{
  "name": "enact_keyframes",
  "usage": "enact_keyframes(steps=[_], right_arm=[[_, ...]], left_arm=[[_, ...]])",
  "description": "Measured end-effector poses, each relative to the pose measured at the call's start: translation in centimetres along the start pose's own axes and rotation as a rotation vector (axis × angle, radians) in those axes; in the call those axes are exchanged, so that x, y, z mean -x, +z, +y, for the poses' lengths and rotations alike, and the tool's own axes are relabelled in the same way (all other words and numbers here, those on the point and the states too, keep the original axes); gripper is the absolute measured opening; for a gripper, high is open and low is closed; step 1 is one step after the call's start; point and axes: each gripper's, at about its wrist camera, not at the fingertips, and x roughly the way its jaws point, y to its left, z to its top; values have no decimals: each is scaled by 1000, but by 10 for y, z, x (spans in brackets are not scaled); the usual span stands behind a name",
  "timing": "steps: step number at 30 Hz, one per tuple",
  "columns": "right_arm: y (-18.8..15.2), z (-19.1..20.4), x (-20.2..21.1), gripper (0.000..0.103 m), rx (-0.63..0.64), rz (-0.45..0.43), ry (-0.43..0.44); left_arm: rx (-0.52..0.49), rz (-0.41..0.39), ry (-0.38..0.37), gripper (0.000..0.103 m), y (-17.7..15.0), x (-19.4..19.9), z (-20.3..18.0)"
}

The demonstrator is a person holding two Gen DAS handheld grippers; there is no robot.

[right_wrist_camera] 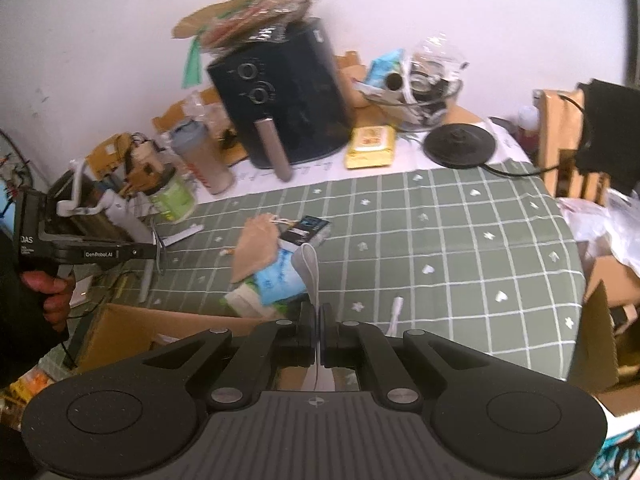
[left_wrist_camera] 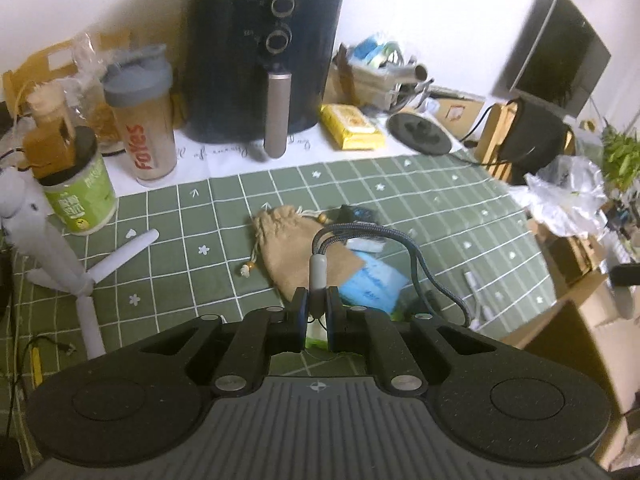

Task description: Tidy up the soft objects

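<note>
Trouble is most likely to come from the braided cable [left_wrist_camera: 424, 256] that our left claw [left_wrist_camera: 319, 304] has pinched by its grey plug end. It loops back over the tan drawstring pouch [left_wrist_camera: 296, 240] and trails off past the blue packet [left_wrist_camera: 372, 284], so lifting it sharply could, we judge, drag the pouch or sweep the packet along the green checked desk [left_wrist_camera: 440, 200]. A grip on the smooth plug alone may also let it slide out between the pads.

Our right claw [right_wrist_camera: 319, 320] is closed on a thin white strip [right_wrist_camera: 310, 272], limp and curling upward. Being so slack, it could fold over or slip free if we swing toward the cardboard box [right_wrist_camera: 132, 324] just near the pouch's close side, and it might snag on the box's edge.

Both soft things are held above the desk, close in front of the pouch.

Much is uncertain. We cannot tell what the white strip is, nor how much hangs below the claw. The cable's far end is lost behind our left claw's body. What lies under the pouch, including a dark packet [right_wrist_camera: 306, 230], is partly covered, and the box's inside is hidden.
</note>
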Motion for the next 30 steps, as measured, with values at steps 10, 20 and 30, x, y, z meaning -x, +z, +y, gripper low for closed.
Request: enact_keyframes(steps=[10, 20, 30], right_arm=[[-3, 20, 2, 5, 71, 25, 108], [-11, 33, 5, 5, 106, 42, 184], [-30, 38, 5, 5, 128, 97, 222]], left_arm=[[40, -33, -12, 10, -12, 56, -37], [72, 40, -7, 10, -45, 67, -60], [97, 127, 65, 49, -83, 66, -72]])
